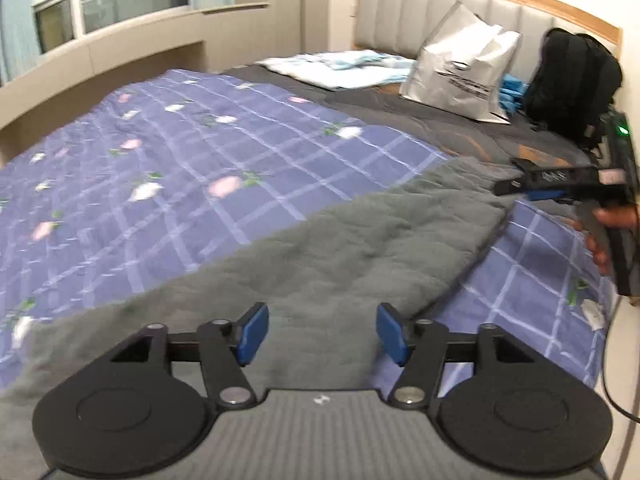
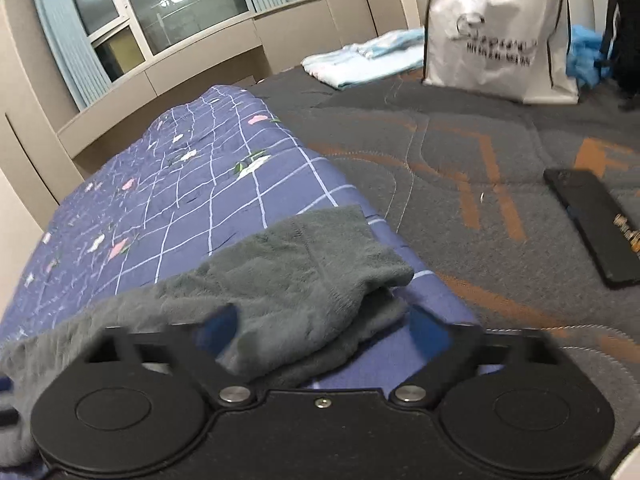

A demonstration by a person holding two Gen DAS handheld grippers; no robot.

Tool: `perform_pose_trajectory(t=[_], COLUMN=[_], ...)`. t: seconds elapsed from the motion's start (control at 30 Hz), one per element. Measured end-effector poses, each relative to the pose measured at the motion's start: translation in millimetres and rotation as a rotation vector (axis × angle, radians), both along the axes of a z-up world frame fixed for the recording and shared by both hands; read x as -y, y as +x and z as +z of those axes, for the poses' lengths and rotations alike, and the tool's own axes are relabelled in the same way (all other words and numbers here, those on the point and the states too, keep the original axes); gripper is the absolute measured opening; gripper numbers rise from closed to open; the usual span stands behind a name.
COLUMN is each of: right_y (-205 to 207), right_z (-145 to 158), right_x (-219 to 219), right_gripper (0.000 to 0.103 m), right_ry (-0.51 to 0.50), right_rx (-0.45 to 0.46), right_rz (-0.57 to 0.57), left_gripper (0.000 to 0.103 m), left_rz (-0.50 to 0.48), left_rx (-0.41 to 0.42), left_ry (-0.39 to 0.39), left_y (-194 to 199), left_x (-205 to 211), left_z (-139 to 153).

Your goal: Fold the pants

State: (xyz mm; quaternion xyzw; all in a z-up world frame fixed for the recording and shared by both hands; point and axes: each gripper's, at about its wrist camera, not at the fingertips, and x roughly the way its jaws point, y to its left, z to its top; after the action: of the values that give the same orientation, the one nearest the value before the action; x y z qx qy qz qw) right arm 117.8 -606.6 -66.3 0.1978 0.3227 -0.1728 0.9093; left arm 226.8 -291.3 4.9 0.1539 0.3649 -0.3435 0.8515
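While your two grippers hang over it, the grey fleece pants (image 1: 320, 248) lie stretched along the checked quilt (image 1: 160, 168), their long axis running from under your left gripper (image 1: 318, 336) away toward the quilt's far edge, where your right gripper (image 1: 560, 188) sits. Both sets of jaws stand apart with nothing pinched; the cloth merely lies beneath them. In the right wrist view the pants' end (image 2: 304, 272) looks already doubled over just ahead of the right gripper (image 2: 326, 332), though blur makes that uncertain. Your right hand is nearer that end, your left nearer the middle of the length.
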Motion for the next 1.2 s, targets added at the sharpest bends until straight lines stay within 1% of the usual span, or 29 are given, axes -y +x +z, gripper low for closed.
perform_pose_trajectory(t=[0.03, 0.07, 0.1, 0.2, 0.33, 0.47, 0.57, 0.63, 0.7, 0.77, 0.83, 0.9, 0.93, 0.97, 1.0, 1.03, 1.07, 1.1, 1.13, 1.17, 1.2], right_y=[0, -1, -1, 3, 15, 30, 43, 53, 58, 59, 59, 60, 61, 63, 63, 65, 69, 72, 76, 82, 87], right_z=[3, 5, 7, 11, 11, 10, 3, -5, -15, -18, -14, -8, -5, -2, 1, 5, 8, 11, 13, 15, 17], right_x=[-8, -16, -24, -58, -113, -183, -227, -248, -261, -268, -269, -273, -277, -280, -284, -291, -300, -308, -317, -326, -335], right_gripper=[0.100, 0.102, 0.103, 0.103, 0.103, 0.103, 0.103, 0.103, 0.103, 0.103, 0.103, 0.103, 0.103, 0.103, 0.103, 0.103, 0.103, 0.103, 0.103, 0.103, 0.103], right_ry=[-0.027, -0.050, -0.069, -0.112, -0.175, -0.289, -0.329, -0.337, -0.374, -0.390, -0.375, -0.378, -0.388, -0.394, -0.398, -0.400, -0.405, -0.415, -0.426, -0.432, -0.431], right_rx=[-0.006, -0.009, -0.009, -0.005, 0.000, 0.020, -0.007, -0.057, -0.104, -0.113, -0.124, -0.126, -0.125, -0.123, -0.115, -0.105, -0.094, -0.083, -0.075, -0.067, -0.059], right_rz=[0.005, 0.009, 0.018, 0.090, 0.222, 0.403, 0.500, 0.524, 0.517, 0.495, 0.473, 0.470, 0.476, 0.483, 0.495, 0.513, 0.535, 0.555, 0.576, 0.598, 0.618], left_gripper=[0.078, 0.085, 0.089, 0.091, 0.092, 0.094, 0.096, 0.097, 0.097, 0.097, 0.096, 0.090, 0.087, 0.079, 0.067, 0.058, 0.043, 0.032, 0.023, 0.011, 0.007], left_rz=[0.032, 0.068, 0.108, 0.238, 0.441, 0.620, 0.743, 0.808, 0.864, 0.909, 0.946, 0.965, 0.969, 0.972, 0.973, 0.976, 0.982, 0.996, 1.000, 1.003, 1.005], left_rx=[0.016, 0.033, 0.046, 0.066, 0.055, 0.037, 0.011, -0.007, -0.027, -0.042, -0.049, -0.069, -0.097, -0.122, -0.153, -0.179, -0.203, -0.198, -0.175, -0.155, -0.140], left_ry=[0.011, 0.020, 0.028, 0.064, 0.105, 0.111, 0.086, 0.067, 0.053, 0.029, -0.017, -0.084, -0.137, -0.178, -0.229, -0.266, -0.294, -0.291, -0.285, -0.287, -0.304], left_y=[2, 3, 4, 5, -3, -23, -38, -46, -51, -53, -54, -53, -51, -52, -51, -50, -47, -49, -50, -49, -49], left_x=[-12, -25, -40, -95, -180, -259, -309, -339, -366, -391, -413, -428, -437, -443, -449, -454, -455, -456, -457, -456, -457], left_z=[4, 8, 11, 15, 9, 5, 0, -6, -14, -21, -25, -29, -31, -34, -37, -41, -45, -46, -45, -45, -42])
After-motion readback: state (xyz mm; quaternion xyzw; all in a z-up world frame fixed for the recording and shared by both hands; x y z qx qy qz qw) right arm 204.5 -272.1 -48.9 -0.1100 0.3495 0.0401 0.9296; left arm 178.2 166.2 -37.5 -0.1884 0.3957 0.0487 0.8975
